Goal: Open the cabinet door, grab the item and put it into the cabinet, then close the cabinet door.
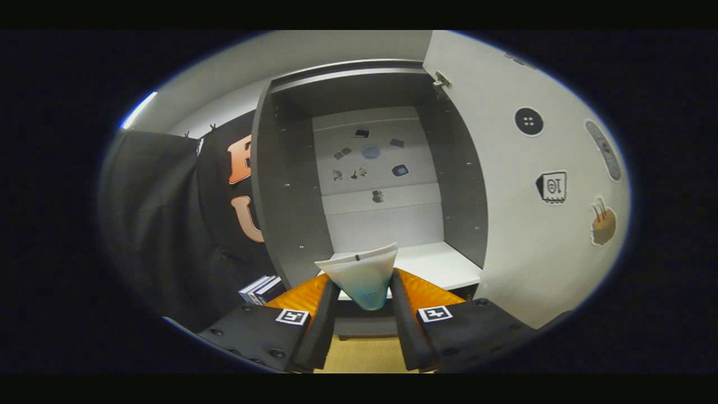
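Note:
My gripper [363, 292] is shut on a white squeeze tube [363, 275] with a bluish lower end, which stands up between the two fingers with its flat crimped end on top. Straight ahead is the cabinet [291, 191], dark grey inside, with a white shelf [443, 266] just beyond the tube. The cabinet's white door [538, 235] is swung open to the right of the fingers, its hinge [440, 79] showing at the top. Several small stickers dot the white back panel [373, 163].
The open door carries several stickers, among them a round black one [529, 121]. A few books [262, 289] lie low down left of the cabinet, against the black cloth wall. Below the fingers is a tan floor [362, 356].

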The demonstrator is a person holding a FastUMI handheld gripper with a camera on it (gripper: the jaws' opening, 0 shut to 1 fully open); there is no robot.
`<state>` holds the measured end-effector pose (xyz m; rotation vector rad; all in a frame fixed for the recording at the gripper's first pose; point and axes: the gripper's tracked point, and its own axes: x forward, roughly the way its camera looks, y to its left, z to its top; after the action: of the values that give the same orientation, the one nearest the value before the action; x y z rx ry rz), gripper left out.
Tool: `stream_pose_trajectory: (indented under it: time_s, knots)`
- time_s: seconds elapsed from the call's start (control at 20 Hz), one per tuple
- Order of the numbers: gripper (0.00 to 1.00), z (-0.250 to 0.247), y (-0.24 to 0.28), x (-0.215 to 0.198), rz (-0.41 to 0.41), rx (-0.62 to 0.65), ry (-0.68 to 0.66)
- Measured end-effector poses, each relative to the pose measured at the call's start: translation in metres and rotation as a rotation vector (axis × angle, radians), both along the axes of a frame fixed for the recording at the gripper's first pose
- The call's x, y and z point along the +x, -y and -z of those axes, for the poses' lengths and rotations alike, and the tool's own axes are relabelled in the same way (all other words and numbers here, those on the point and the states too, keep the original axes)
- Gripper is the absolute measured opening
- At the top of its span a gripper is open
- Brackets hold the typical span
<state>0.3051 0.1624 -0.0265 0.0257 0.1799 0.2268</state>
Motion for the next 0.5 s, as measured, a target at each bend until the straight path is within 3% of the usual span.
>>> stream_pose_trajectory:
  time_s: [0.25,0.5]
  knots:
    - [0.57,0.012,0.006,0.079,0.081,-0.070,-0.049]
    - [0.57,0.050,0.016,0.141,0.139,-0.101,-0.211]
